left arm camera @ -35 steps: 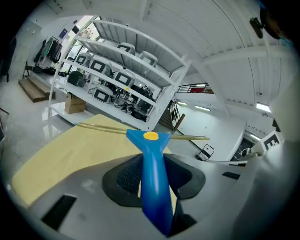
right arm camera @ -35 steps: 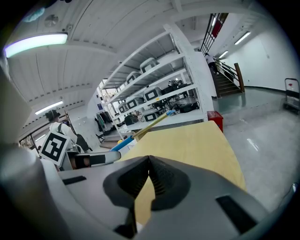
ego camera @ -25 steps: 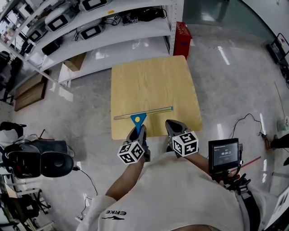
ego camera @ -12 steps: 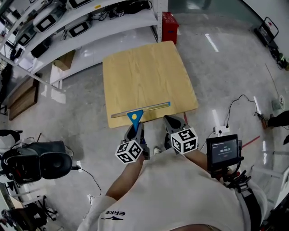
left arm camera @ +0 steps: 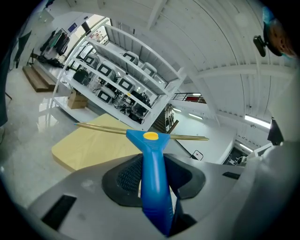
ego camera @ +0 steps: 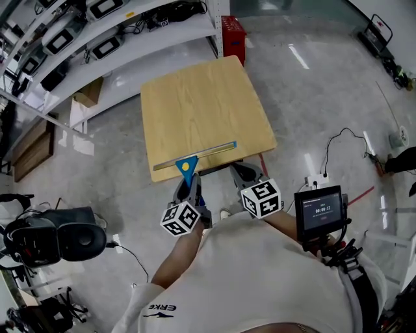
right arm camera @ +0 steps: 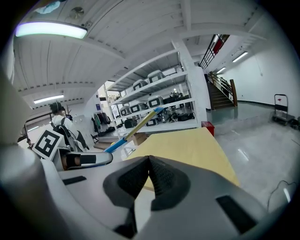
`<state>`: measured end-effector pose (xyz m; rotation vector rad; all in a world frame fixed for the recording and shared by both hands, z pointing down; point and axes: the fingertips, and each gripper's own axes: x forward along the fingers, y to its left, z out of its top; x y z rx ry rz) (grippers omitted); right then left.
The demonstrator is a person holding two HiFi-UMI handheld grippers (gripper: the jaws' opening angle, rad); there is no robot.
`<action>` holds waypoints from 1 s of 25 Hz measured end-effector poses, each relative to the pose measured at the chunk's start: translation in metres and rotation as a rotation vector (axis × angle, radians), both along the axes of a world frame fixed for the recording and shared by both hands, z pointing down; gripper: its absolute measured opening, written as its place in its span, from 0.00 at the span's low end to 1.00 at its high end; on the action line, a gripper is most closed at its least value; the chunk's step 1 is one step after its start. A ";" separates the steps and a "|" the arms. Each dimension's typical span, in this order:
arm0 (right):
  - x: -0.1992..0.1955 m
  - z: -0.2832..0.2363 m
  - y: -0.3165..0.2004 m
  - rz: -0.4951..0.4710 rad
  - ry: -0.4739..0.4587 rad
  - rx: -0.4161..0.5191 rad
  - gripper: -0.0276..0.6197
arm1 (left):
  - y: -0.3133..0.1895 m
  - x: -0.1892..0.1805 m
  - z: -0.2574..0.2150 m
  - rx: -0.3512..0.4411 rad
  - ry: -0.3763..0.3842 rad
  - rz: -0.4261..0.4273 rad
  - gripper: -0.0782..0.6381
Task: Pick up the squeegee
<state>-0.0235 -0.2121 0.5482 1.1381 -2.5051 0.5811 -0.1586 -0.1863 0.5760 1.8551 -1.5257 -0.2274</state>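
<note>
The person wears a white T-shirt (ego camera: 260,279) with black lettering on the left sleeve (ego camera: 162,307). The left hand-held gripper (ego camera: 188,182) and the right hand-held gripper (ego camera: 242,173) are grey. Each has a cube (ego camera: 180,219) of black-and-white square markers and dark textured pads (right arm camera: 161,177).

— What sort of place is this?
— A robotics lab or workshop, by the look of it. White metal shelving (ego camera: 130,58) holds rows of black devices (ego camera: 104,8) and tangled leads.
— And lower down?
— A glossy grey floor (ego camera: 312,97) with a loose cable (ego camera: 348,130) trailing across it, a cardboard box (ego camera: 88,92) under the shelves, and one bare wooden bench (ego camera: 201,110). A staircase (right arm camera: 220,96) rises behind, under a strip light (right arm camera: 49,29).
</note>
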 end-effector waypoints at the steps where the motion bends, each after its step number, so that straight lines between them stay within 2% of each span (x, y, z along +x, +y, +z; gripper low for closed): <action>1: 0.001 -0.003 -0.002 -0.001 -0.004 0.008 0.05 | -0.001 0.002 -0.003 0.004 -0.001 -0.001 0.29; 10: 0.039 -0.014 0.007 0.017 -0.012 0.041 0.05 | 0.005 0.040 -0.018 0.037 -0.015 0.020 0.29; 25: 0.052 -0.006 0.001 0.061 -0.022 0.039 0.05 | -0.003 0.051 -0.013 0.044 -0.020 0.041 0.29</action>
